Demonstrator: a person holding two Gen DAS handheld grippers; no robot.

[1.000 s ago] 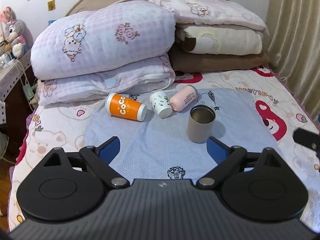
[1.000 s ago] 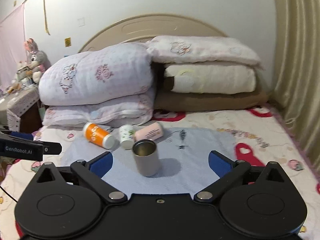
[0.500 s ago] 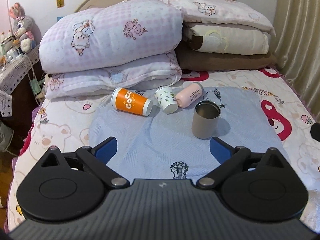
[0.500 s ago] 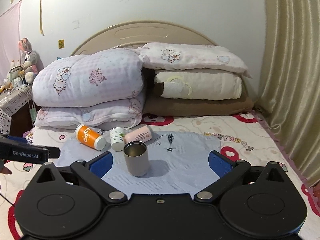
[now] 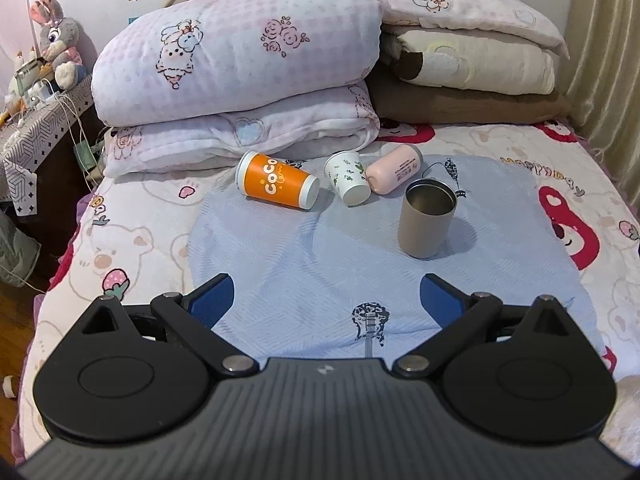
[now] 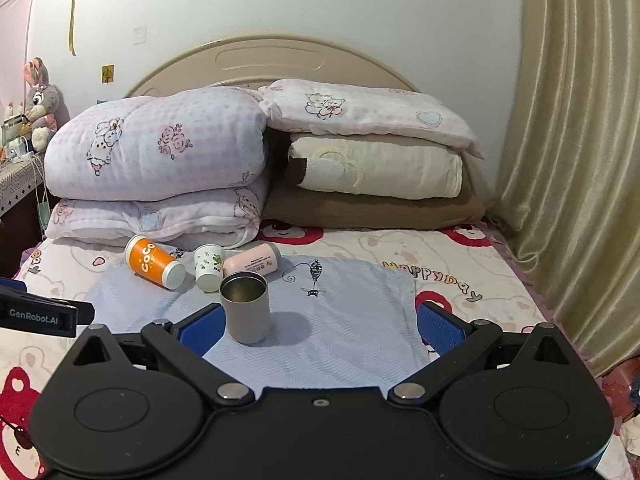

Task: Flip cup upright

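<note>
The left gripper (image 5: 326, 298) hangs with its blue fingers (image 5: 210, 298) spread wide and nothing between them, above the near part of the blue cloth (image 5: 320, 256). The right gripper (image 6: 318, 326) is likewise spread and empty, low over the same cloth (image 6: 352, 320). On the cloth, the tan cup (image 5: 426, 220) stands upright, mouth up, clear of both grippers. Just behind the tan cup (image 6: 245, 307), three cups lie on their sides in a row: the pink cup (image 5: 394, 168) nearest, touching the white cup (image 5: 347, 178), and the orange cup (image 5: 276, 186) farther left. Behind the row sits the quilt (image 5: 240, 80), with pillows (image 5: 468, 52) stacked behind the tan cup and to its right.
</note>
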